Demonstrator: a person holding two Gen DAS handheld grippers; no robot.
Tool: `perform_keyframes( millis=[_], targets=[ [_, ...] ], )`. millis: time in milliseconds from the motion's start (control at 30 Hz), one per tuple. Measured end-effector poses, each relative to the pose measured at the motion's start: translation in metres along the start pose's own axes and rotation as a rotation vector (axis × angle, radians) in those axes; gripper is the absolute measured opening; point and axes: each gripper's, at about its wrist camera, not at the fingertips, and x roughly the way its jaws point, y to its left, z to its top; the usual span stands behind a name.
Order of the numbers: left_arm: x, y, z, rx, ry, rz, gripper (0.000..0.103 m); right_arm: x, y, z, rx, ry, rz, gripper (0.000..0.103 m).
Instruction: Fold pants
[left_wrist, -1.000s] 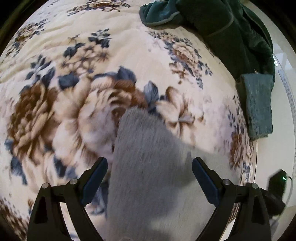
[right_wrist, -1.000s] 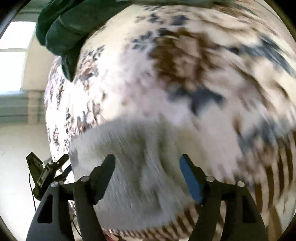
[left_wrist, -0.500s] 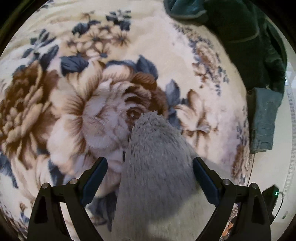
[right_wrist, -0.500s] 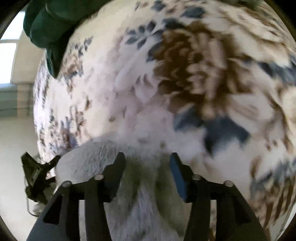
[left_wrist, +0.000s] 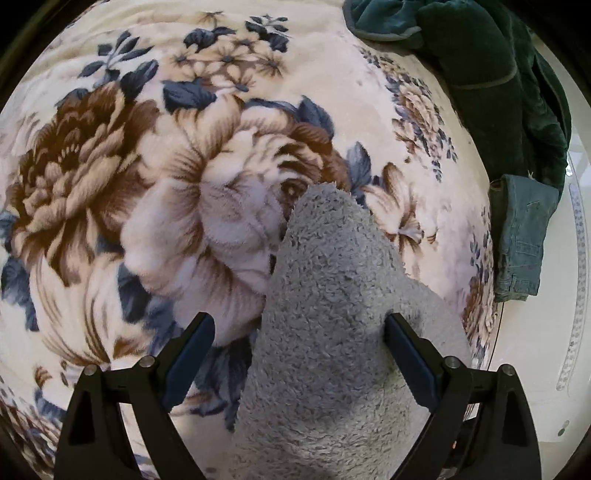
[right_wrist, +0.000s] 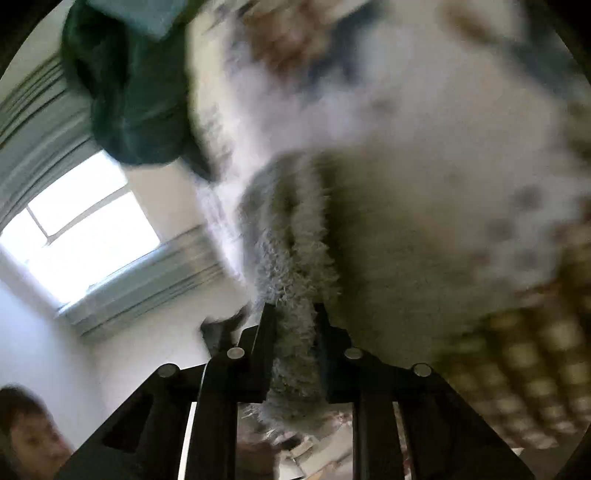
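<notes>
Grey fleece pants (left_wrist: 325, 317) lie on a floral blanket (left_wrist: 155, 177), one leg pointing away in the left wrist view. My left gripper (left_wrist: 299, 332) is open, its fingers on either side of the grey leg, low over it. In the right wrist view, which is blurred, my right gripper (right_wrist: 293, 317) is shut on a fold of the grey pants (right_wrist: 291, 258) and holds it lifted off the bed.
A dark green garment (left_wrist: 495, 70) and folded blue jeans (left_wrist: 524, 236) lie at the bed's right edge. The green garment (right_wrist: 133, 96) also shows in the right wrist view, with a window (right_wrist: 85, 225) and a person's face (right_wrist: 29, 439) behind.
My right gripper closed on the grey pants and lifted, tilting up toward the window. My left gripper stayed open and moved slightly forward along the leg.
</notes>
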Motion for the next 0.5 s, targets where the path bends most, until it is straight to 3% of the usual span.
perform_keyframes(
  millis=[67,100,167,267,333,400,433,467,500],
  targets=[
    [-0.002,-0.006,-0.001,0.013,-0.003,0.012,0.094,-0.005,-0.011,0.003,0.030,-0.011,-0.147,0.030],
    [-0.003,-0.008,-0.001,0.017,-0.004,0.012,0.094,-0.009,-0.015,0.003,0.055,-0.006,-0.147,0.035],
    [-0.008,-0.012,-0.003,0.030,-0.011,0.010,0.094,-0.018,-0.009,-0.003,0.047,-0.019,-0.086,0.059],
    [-0.014,-0.018,-0.008,0.042,-0.017,0.006,0.094,-0.017,0.010,-0.020,-0.025,0.004,-0.030,0.076],
    [-0.015,-0.020,-0.014,0.046,-0.009,-0.002,0.094,-0.006,0.014,-0.029,-0.024,0.048,0.049,0.076],
    [-0.015,-0.021,-0.018,0.055,-0.001,0.005,0.094,0.012,0.015,-0.040,-0.041,0.060,0.086,0.069],
    [-0.014,-0.020,-0.021,0.062,0.005,0.017,0.094,0.021,0.013,-0.043,-0.050,0.051,0.071,0.035],
    [-0.013,-0.019,-0.022,0.064,0.008,0.028,0.094,0.027,0.006,-0.042,-0.047,0.058,0.010,0.015],
    [-0.013,-0.016,-0.024,0.061,0.014,0.036,0.094,0.030,-0.007,-0.041,-0.028,0.041,-0.078,0.015]
  ],
)
